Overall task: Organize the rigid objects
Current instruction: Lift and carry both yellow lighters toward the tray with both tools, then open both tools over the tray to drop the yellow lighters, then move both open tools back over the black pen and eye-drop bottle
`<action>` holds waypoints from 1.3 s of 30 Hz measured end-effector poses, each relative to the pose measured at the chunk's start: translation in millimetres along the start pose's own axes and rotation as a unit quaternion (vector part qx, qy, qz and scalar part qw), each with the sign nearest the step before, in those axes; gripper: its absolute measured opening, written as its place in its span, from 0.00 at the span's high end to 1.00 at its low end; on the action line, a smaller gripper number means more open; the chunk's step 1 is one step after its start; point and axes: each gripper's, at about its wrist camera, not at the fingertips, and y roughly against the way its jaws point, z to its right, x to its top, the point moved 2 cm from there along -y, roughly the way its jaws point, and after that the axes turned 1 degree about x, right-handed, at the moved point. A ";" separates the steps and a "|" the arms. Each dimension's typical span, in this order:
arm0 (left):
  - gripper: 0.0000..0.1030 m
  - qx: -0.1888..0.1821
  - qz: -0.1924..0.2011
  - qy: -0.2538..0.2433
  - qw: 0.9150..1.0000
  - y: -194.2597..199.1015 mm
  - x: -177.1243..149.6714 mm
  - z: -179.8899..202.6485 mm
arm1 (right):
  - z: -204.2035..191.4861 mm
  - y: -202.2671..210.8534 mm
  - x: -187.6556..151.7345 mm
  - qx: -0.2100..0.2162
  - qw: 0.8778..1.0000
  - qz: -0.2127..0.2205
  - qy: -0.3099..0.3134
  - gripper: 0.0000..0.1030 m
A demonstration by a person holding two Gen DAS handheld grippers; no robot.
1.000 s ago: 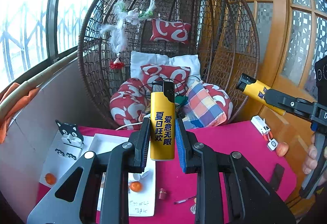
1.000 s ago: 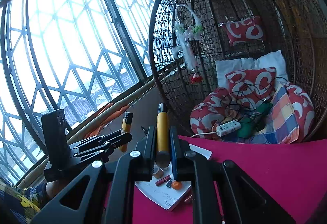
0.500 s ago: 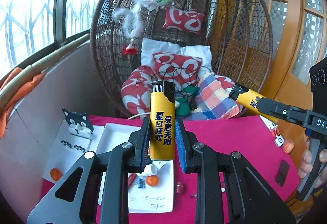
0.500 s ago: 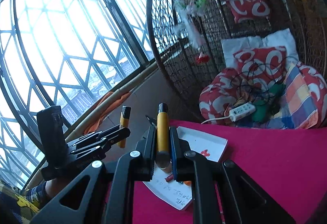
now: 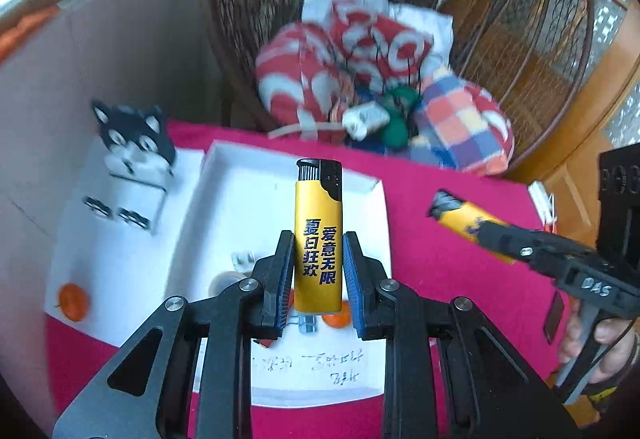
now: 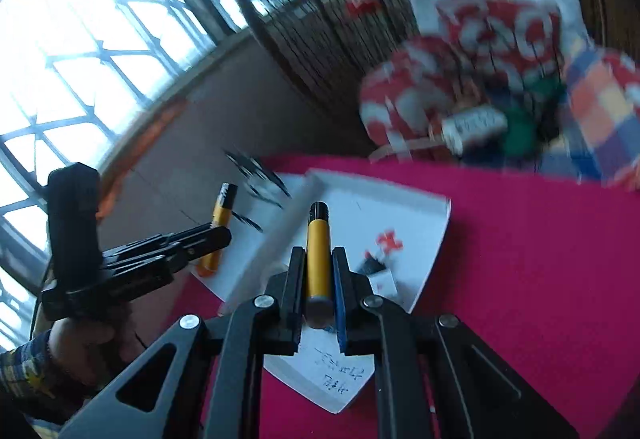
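Holding a yellow lighter [image 5: 318,239] upright in my left hand-held gripper [image 5: 318,275], I see its blue pads pinching the printed body above a white tray [image 5: 224,179] that lies on the pink table [image 5: 440,239] near its far left corner. My right hand-held gripper [image 6: 318,279] is clamped on a second yellow lighter [image 6: 318,251], seen edge-on with its black cap pointing away, also over the tray. Small items lie in the tray, among them an orange ball [image 5: 336,320], and a cat-shaped holder [image 5: 134,143] stands on the white sheet just left of it.
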 end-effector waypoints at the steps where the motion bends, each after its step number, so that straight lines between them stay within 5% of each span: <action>1: 0.78 0.000 -0.007 -0.003 1.000 -10.5 0.0 -1.1 | 5.7 -13.9 -2.3 -0.002 1.000 -0.014 -0.011 0.90; 11: 0.78 0.064 -0.082 -0.009 0.995 -77.6 2.6 -27.9 | 36.4 -110.3 0.7 -0.029 0.993 -0.081 -0.083 0.90; 14: 0.72 0.076 -0.074 -0.003 0.994 -76.8 2.1 -34.8 | 39.9 -125.5 -3.0 -0.017 0.990 -0.088 -0.106 0.88; 15: 0.50 0.073 -0.073 -0.003 0.995 -75.3 2.4 -35.8 | 37.2 -127.4 -3.7 -0.016 0.991 -0.086 -0.102 0.88; 16: 0.16 0.071 -0.070 -0.002 0.995 -74.0 2.9 -36.4 | 34.0 -129.2 -3.6 -0.012 0.992 -0.086 -0.097 0.87; 17: 0.07 0.071 -0.065 -0.002 0.995 -72.5 3.2 -36.6 | 31.5 -130.0 -4.0 -0.014 0.992 -0.084 -0.090 0.83; 18: 0.01 0.075 -0.057 -0.005 0.996 -70.1 3.7 -36.2 | 28.9 -129.7 -3.5 -0.019 0.993 -0.082 -0.084 0.64; 19: 0.00 0.075 -0.049 -0.005 0.996 -67.2 4.0 -36.1 | 27.3 -129.5 -3.1 -0.024 0.993 -0.079 -0.079 0.36; 21: 0.00 0.078 -0.040 -0.002 0.996 -63.7 5.9 -36.7 | 29.5 -122.5 -2.1 -0.048 0.994 -0.066 -0.077 0.18; 24: 0.00 0.095 -0.031 -0.011 0.995 -59.7 6.7 -30.8 | 39.8 -109.5 -0.4 -0.039 0.993 -0.053 -0.095 0.10; 25: 0.00 0.095 -0.026 -0.012 0.995 -57.6 6.7 -27.1 | 42.2 -104.6 0.3 -0.038 0.993 -0.047 -0.098 0.00; 32: 0.00 0.082 -0.004 -0.046 0.996 -46.7 4.1 15.4 | 60.8 -46.7 -1.0 -0.056 0.994 0.004 -0.095 0.00; 39: 0.00 0.041 -0.011 -0.107 0.993 -48.1 -25.1 84.5 | 114.3 16.7 -38.5 -0.110 0.989 0.033 -0.098 0.00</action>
